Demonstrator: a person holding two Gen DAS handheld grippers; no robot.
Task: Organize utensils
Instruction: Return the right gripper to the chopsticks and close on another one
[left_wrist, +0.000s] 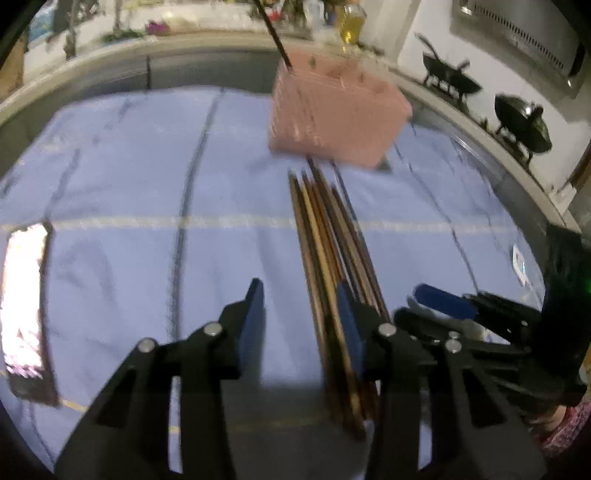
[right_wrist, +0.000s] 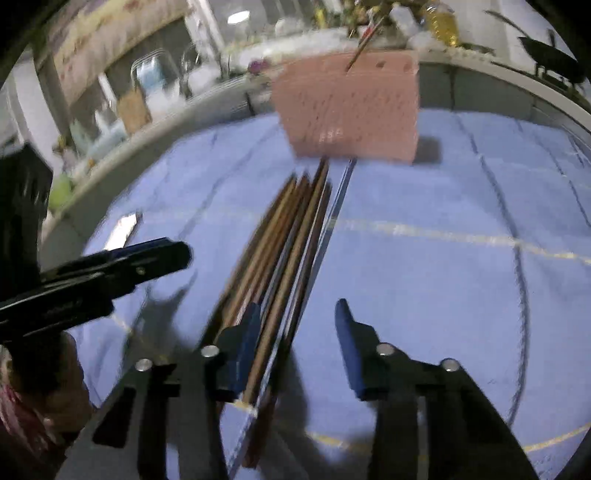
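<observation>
A bundle of several brown chopsticks (left_wrist: 325, 236) (right_wrist: 280, 236) lies on the blue cloth (left_wrist: 129, 184), pointing at a pink perforated holder (left_wrist: 332, 110) (right_wrist: 351, 107). One dark chopstick (left_wrist: 275, 37) (right_wrist: 364, 44) stands in the holder. My left gripper (left_wrist: 300, 295) is open low over the near end of the bundle. Some sticks lie inside its jaws against the right pad (left_wrist: 349, 325). My right gripper (right_wrist: 298, 308) is open too, with a few sticks beside its left pad (right_wrist: 247, 339). Neither gripper's pads squeeze the sticks. Each gripper shows in the other's view: the right gripper (left_wrist: 443, 302), the left gripper (right_wrist: 147, 258).
A phone (left_wrist: 26, 306) with a glaring screen lies at the cloth's left edge. Black woks on stands (left_wrist: 521, 122) and an oil bottle (left_wrist: 351, 22) sit on the ledge behind. A floral sleeve (right_wrist: 22, 406) shows behind the left gripper.
</observation>
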